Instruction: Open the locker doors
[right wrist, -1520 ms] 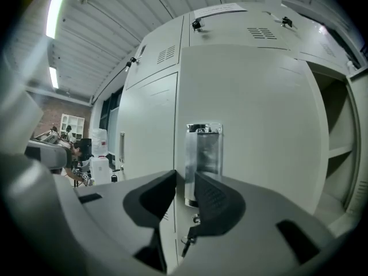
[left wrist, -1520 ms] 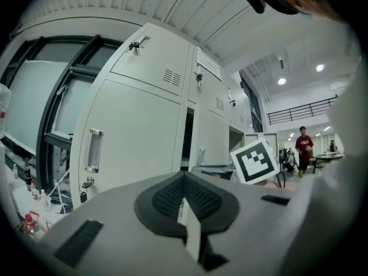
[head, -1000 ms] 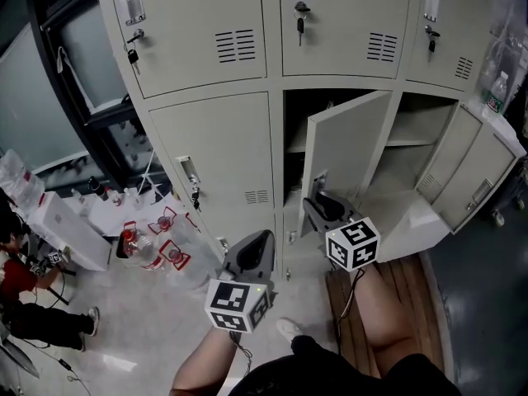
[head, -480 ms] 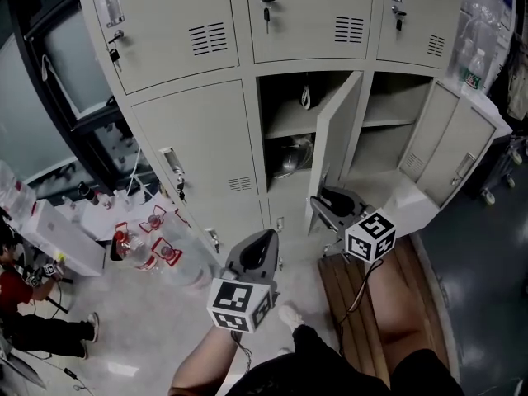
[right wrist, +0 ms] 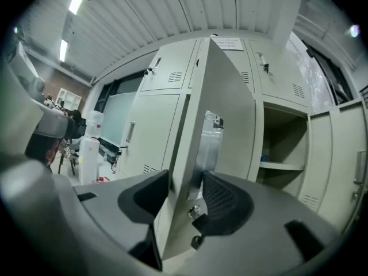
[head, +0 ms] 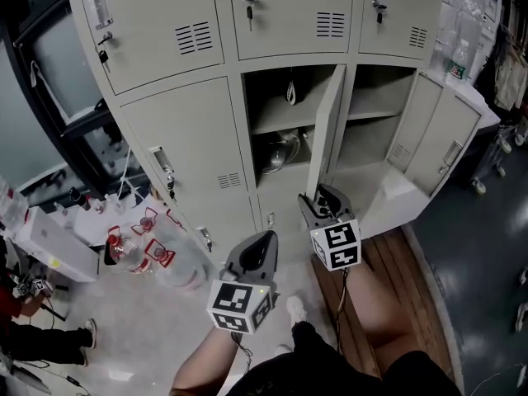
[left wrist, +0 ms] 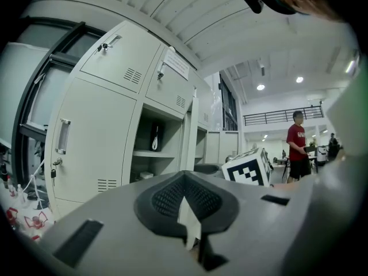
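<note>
Looking down (head view): a bank of pale lockers (head: pixel 247 180) rises just ahead of both grippers.
Right gripper (head: pixel 316 198): at the free edge of the middle door (head: pixel 326 130), which is swung out towards it.
Right-hand door (head: pixel 437 134): wide open, beyond the right gripper and to its right.
Left-hand door (head: pixel 177 151): closed, ahead of the left gripper (head: pixel 264 238) and to its left.
Upper doors (head: pixel 289 11): all three closed, with keys hanging in the locks.
Floor (head: pixel 140 328): pale, with packed bottles (head: pixel 144 250) to the left of the left gripper; wooden boards (head: pixel 396 258) lie below the right gripper.
Left gripper (left wrist: pixel 185 203) (left gripper view): jaws together, gripping nothing that can be made out; only a pale sliver shows at their seam. It is clear of the lockers.
Room (left gripper view): a high hall with ceiling lamps and a railed gallery; a person (left wrist: pixel 297 145) stands far off to this gripper's right.
Right gripper (right wrist: pixel 183 197) (right gripper view): jaws have just been opening and stand wide. The middle door (right wrist: pixel 221 125) has its edge between them, but the pads do not press on it.
Compartment (right wrist: pixel 282 148): open and shelved, beyond this gripper's right jaw.
Progress (judged): two lower doors are open; the left-hand door and the upper row remain.
</note>
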Action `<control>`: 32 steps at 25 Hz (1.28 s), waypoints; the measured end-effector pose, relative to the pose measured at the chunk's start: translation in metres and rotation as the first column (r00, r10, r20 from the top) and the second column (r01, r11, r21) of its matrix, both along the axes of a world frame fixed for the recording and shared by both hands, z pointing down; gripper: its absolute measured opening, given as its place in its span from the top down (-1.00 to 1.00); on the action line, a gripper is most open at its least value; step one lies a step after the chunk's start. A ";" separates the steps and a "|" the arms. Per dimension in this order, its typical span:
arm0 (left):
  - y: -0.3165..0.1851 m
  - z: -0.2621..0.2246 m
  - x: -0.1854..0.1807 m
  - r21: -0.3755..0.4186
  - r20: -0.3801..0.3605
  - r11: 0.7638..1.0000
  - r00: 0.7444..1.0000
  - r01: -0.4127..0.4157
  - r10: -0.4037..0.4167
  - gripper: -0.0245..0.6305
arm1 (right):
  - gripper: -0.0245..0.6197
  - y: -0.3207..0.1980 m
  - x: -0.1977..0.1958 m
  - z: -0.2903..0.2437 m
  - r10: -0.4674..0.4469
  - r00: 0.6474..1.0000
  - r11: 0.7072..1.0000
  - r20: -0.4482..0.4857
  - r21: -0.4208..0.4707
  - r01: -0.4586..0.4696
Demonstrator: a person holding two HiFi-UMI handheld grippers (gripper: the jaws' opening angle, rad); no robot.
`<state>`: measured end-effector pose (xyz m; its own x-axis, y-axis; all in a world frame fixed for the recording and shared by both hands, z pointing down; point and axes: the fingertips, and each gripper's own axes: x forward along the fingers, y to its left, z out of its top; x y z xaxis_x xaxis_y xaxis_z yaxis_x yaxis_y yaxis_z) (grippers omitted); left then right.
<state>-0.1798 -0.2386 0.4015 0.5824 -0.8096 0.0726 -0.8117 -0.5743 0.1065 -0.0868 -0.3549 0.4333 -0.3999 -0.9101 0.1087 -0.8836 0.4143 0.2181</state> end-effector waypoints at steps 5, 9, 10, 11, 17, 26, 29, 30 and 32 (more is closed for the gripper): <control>0.002 0.002 -0.002 -0.006 -0.009 1.000 1.000 -0.006 0.006 0.93 | 0.42 0.004 0.013 0.001 0.040 0.999 0.999 0.016 -0.014 -0.040; 0.004 0.003 0.004 -0.010 -0.020 1.000 0.999 -0.029 0.029 0.93 | 0.43 0.012 0.028 0.003 0.061 0.998 0.998 0.015 -0.030 -0.061; 0.005 0.003 0.006 -0.010 -0.023 0.999 0.999 -0.035 0.035 0.92 | 0.44 0.014 0.033 0.003 0.065 0.998 0.997 0.016 -0.034 -0.064; 0.005 0.003 0.008 -0.010 -0.025 0.999 0.999 -0.040 0.040 0.92 | 0.44 0.016 0.038 0.003 0.068 0.998 0.997 0.017 -0.039 -0.068; 0.009 0.001 0.023 -0.008 -0.026 0.998 0.997 -0.067 0.066 0.92 | 0.46 0.026 0.070 0.004 0.104 0.994 0.993 0.020 -0.053 -0.103; 0.017 0.003 0.053 -0.015 -0.025 0.997 0.997 -0.071 0.070 0.93 | 0.59 0.036 0.127 0.005 0.183 0.982 0.982 0.051 -0.054 -0.180; 0.022 0.005 0.067 -0.025 -0.019 0.998 0.998 -0.065 0.065 0.92 | 0.62 0.036 0.143 0.006 0.192 0.979 0.980 0.072 -0.063 -0.188; 0.024 0.005 0.072 -0.027 -0.017 0.998 0.998 -0.064 0.063 0.92 | 0.62 0.036 0.147 0.006 0.188 0.979 0.981 0.075 -0.067 -0.183; 0.028 0.005 0.081 -0.028 -0.012 0.998 0.998 -0.059 0.059 0.93 | 0.62 0.038 0.151 0.006 0.172 0.982 0.983 0.076 -0.072 -0.166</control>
<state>-0.0988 -0.2104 0.4061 0.6300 -0.7716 0.0883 -0.7752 -0.6179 0.1318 0.0646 -0.3172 0.4396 -0.2510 -0.9573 0.1431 -0.9558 0.2685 0.1197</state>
